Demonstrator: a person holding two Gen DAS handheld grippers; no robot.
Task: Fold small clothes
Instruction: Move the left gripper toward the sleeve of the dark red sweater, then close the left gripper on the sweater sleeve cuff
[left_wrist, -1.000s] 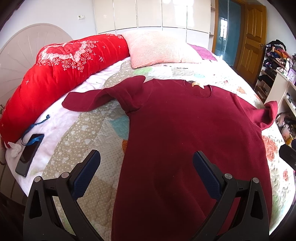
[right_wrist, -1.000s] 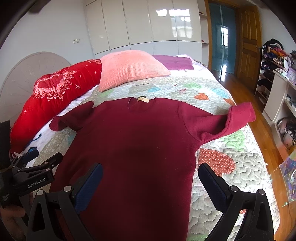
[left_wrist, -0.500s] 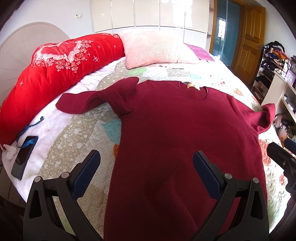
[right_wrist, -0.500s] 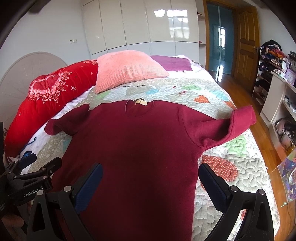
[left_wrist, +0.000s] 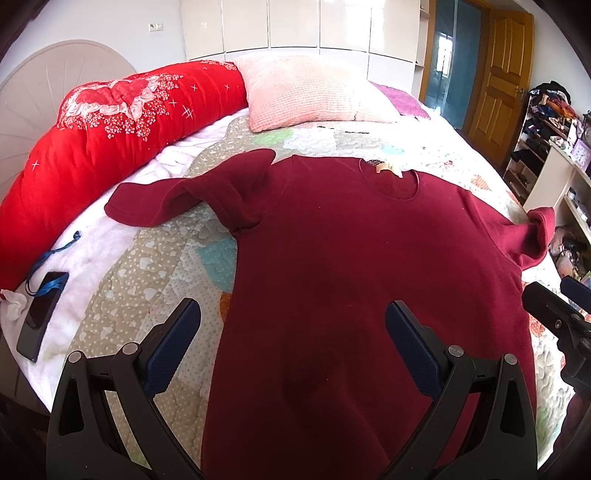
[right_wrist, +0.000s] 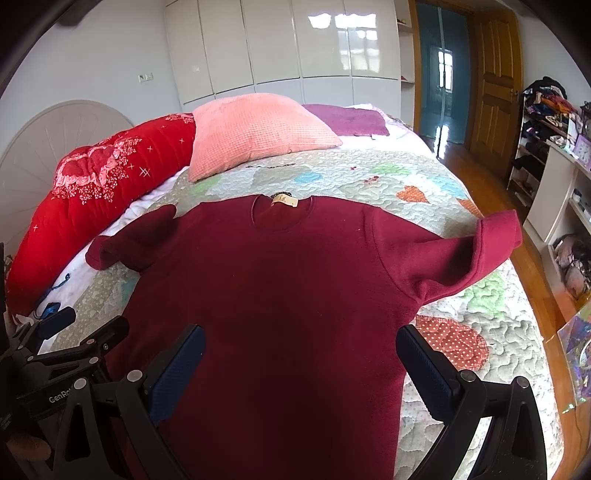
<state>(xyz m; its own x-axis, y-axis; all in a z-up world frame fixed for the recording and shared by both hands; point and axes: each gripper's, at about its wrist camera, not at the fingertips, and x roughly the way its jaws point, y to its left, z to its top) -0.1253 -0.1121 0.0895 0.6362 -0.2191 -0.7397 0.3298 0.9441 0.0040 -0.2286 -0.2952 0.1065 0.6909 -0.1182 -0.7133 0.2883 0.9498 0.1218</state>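
Maroon knit sweater (left_wrist: 351, 266) lies flat on the quilted bed (left_wrist: 155, 254), its hem cut off below my view. I see my left gripper (left_wrist: 291, 332) spread wide above it, empty, its body reading "GenRo…", the rest hidden. My right gripper (right_wrist: 301, 350) gapes too; the tan neck label (right_wrist: 284, 201) is illegible.

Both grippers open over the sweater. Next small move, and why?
Probably lower the left gripper toward the left sleeve to fold it inward. The maroon sweater lies flat, unfolded, sleeves spread; the right gripper is open too, holding nothing.
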